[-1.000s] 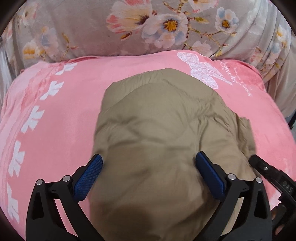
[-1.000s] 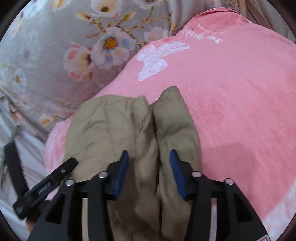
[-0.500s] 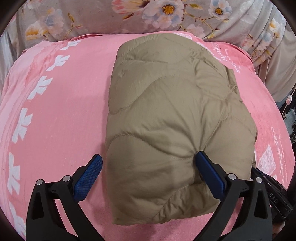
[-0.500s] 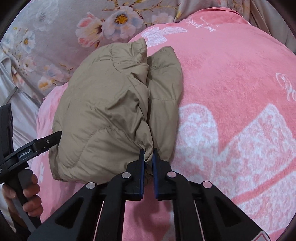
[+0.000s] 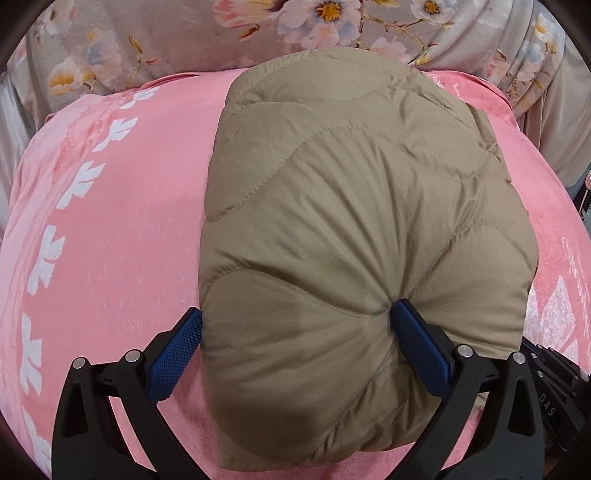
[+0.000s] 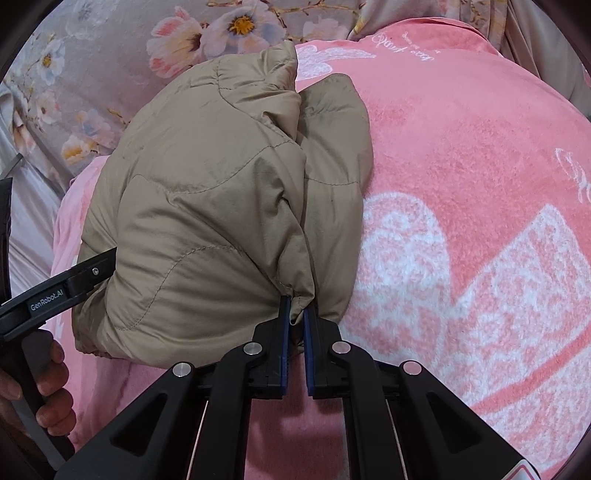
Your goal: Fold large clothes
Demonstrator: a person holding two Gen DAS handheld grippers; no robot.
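1. Jacket (image 5: 354,236): tan, quilted, puffy; folded into a thick bundle, lying on pink blanket (image 5: 122,229) with white leaf and butterfly print. Seen also from right wrist view (image 6: 207,221), bundle left of centre, upper layer overlapping a narrower fold on its right side.
2. Left gripper (image 5: 295,347): fingers wide apart, straddling near end of bundle. Right-hand blue pad (image 5: 419,347) pressed into padding, puckering fabric around its tip; left-hand pad (image 5: 173,354) at bundle's left edge, contact there not resolvable. Bulk of jacket sits between the two pads; not pinched together.
3. Right gripper (image 6: 295,317): fingers nearly closed, clamped on a thin corner of jacket hem at bundle's near right edge. Small tab of tan fabric visible between blue pads. Jaws just closing within the last second, now with fabric between.
4. Left gripper body visible in right wrist view at left edge, black with white lettering, its tip touching bundle's left side; person's hand (image 6: 44,384) wrapped round its handle, fingers curled.
5. Right gripper's black frame (image 5: 554,391) partly visible at lower right of left wrist view, just beside bundle.
6. Background: grey floral fabric (image 5: 258,33) beyond far edge of blanket, gathered in folds at upper right. Bundle's far end close to blanket's far edge.
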